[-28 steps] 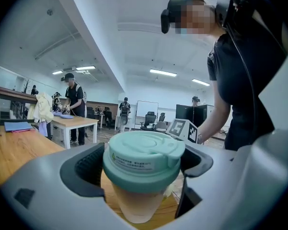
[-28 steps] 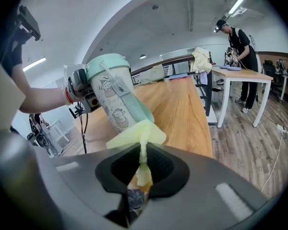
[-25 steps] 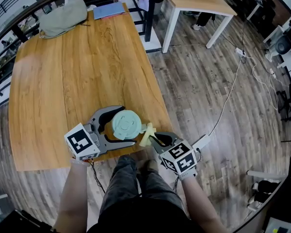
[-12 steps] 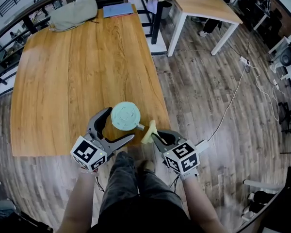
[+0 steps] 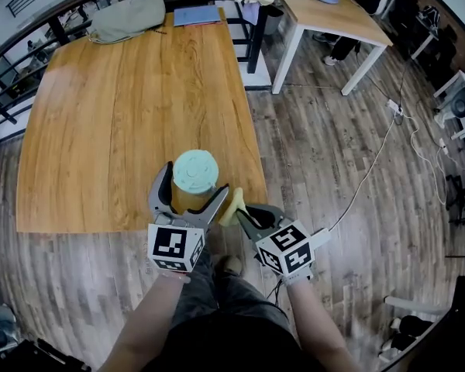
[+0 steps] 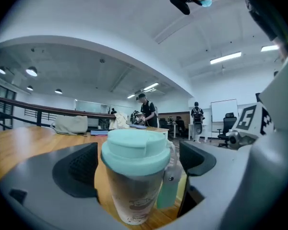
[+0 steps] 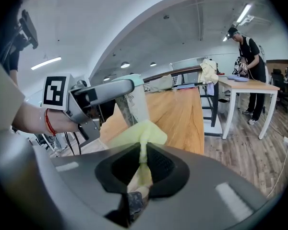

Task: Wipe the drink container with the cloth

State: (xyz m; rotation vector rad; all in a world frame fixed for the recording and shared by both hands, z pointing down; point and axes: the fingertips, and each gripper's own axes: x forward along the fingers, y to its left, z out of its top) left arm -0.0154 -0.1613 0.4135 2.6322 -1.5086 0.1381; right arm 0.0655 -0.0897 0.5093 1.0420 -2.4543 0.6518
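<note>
The drink container (image 5: 195, 170), a clear cup with a mint-green lid, stands upright on the wooden table (image 5: 124, 115) near its front edge. My left gripper (image 5: 192, 188) reaches in from the near side with the cup (image 6: 134, 176) between its jaws. The jaws have just been opening, and a gap shows at each pad. The right gripper (image 5: 242, 209) hovers just right of the cup, off the table's corner. It is shut on a pale yellow cloth (image 5: 231, 202), which sticks out past the jaws (image 7: 140, 134) toward the cup (image 7: 134, 102).
A grey bag (image 5: 128, 15) and a blue folder (image 5: 198, 14) lie at the table's far end. A white table (image 5: 325, 10) stands beyond, with a person (image 7: 247, 56) at it. A cable (image 5: 372, 153) runs over the wooden floor on the right. A railing (image 5: 8, 76) borders the left.
My left gripper has swung from the cup's left side round to its near side, and its jaws stand wider. The right gripper with the cloth has shifted only slightly.
</note>
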